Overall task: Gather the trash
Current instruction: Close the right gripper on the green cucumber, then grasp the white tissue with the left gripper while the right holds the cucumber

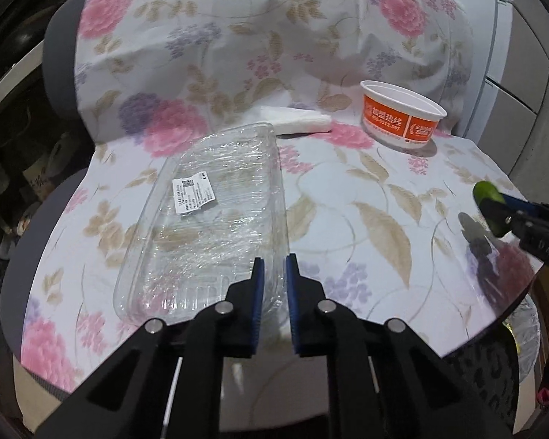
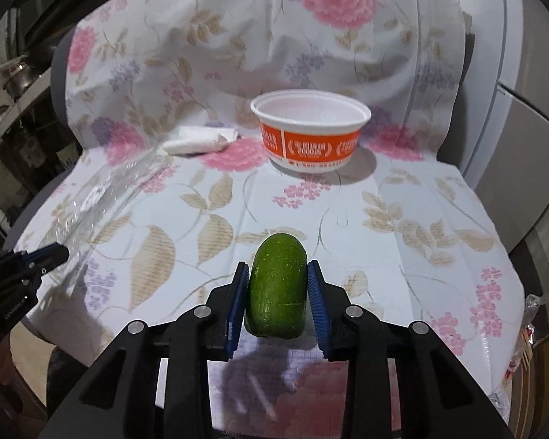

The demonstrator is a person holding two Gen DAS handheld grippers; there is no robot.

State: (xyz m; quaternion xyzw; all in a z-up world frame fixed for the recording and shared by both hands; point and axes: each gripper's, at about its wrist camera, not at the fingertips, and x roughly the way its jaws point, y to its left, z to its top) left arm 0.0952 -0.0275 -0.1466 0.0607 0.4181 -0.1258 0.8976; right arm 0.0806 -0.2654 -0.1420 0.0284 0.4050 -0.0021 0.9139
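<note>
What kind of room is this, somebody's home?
Probably a home, though little shows past the edges. A floral cloth drapes a seat or small table, holding a takeaway bowl, clear plastic tray and folded tissue.

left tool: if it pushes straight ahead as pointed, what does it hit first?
The clear plastic tray. The left tool already has the tray's near right rim between its pads; whether they touch is unclear. Further along that line lies the folded white napkin, then draped cloth.

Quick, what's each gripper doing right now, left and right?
Left gripper: closed on the edge of the clear tray.
Right gripper: closed on a green cucumber piece, held above the cloth.
</note>
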